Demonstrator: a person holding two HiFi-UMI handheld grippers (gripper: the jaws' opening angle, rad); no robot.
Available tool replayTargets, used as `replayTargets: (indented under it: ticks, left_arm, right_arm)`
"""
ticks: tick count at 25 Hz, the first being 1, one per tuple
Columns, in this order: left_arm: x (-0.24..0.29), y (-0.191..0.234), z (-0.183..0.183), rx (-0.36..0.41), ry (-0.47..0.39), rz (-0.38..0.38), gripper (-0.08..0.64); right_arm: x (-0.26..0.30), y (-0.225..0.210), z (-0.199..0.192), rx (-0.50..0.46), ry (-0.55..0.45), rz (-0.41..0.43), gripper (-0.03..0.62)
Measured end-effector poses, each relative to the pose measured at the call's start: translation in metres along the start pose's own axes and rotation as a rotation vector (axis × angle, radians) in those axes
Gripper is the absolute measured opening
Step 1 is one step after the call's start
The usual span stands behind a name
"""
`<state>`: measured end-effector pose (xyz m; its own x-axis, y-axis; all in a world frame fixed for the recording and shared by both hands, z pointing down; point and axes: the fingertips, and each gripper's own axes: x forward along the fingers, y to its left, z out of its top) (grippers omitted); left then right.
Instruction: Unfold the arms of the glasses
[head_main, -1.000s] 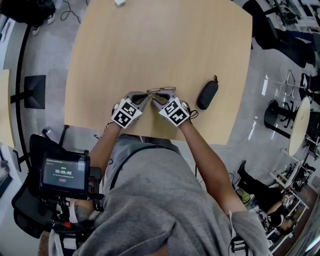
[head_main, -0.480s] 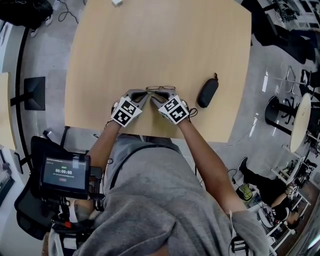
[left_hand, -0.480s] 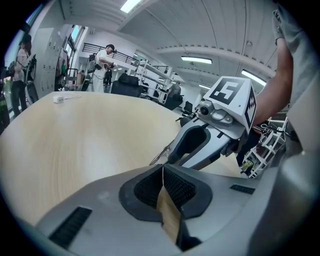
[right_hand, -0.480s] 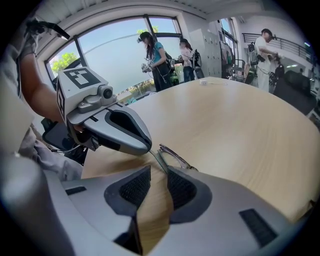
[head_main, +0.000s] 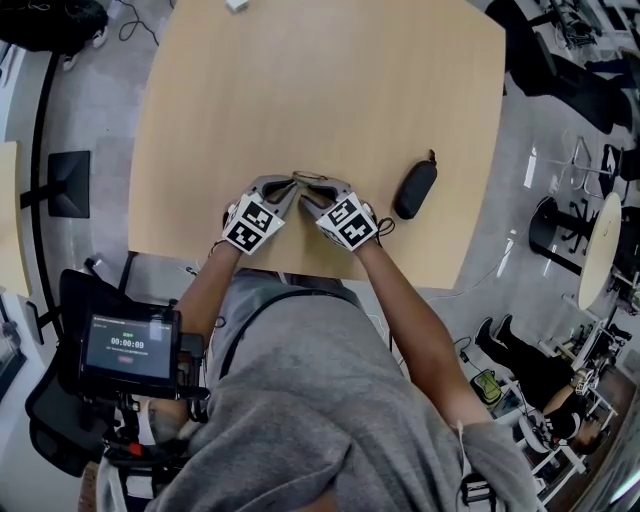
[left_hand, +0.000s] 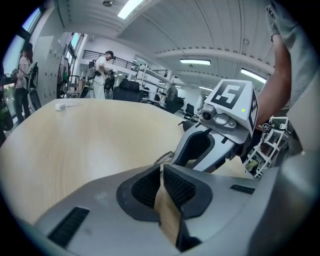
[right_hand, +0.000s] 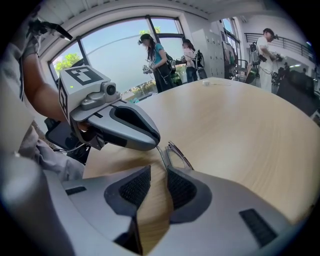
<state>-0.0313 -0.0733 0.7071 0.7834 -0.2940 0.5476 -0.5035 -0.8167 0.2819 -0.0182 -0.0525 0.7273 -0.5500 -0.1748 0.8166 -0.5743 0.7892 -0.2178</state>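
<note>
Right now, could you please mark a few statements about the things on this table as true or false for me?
1. The glasses sit at the tips of the left gripper and the right gripper. True.
2. The black case lies to the left of the left gripper. False: it lies to the right of the right gripper.
3. The right gripper's jaws are pressed together. False: they stand apart, and the table shows between them.
4. The case lies apart from the glasses. True.

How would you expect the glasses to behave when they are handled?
The glasses look thin and wire-framed, so they are probably light and easily bent. The smooth table would likely let them slide, not roll, if pushed.
</note>
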Motion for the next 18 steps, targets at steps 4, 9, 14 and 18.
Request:
replayTargets:
  ticks: [4, 9, 14, 18]
  left_arm:
    - [-0.013, 0.004, -0.006, -0.007, 0.019, -0.014, 0.006]
    - [0.011, 0.001, -0.002, 0.024, 0.065, -0.146, 0.008]
    - [0.023, -0.024, 0.018, 0.099, 0.095, -0.2, 0.006]
    - [0.025, -0.021, 0.034, 0.05, 0.074, -0.214, 0.006]
  right_arm:
    - [0.013, 0.015, -0.002, -0.008, -0.003, 0.031, 0.106]
    - [0.03, 0.004, -0.002, -0.011, 0.009, 0.081, 0.103]
    - [0.01, -0.003, -0.005, -0.022, 0.052, 0.124, 0.103]
    - [0.004, 0.0, -0.007, -0.035, 0.088, 0.171, 0.103]
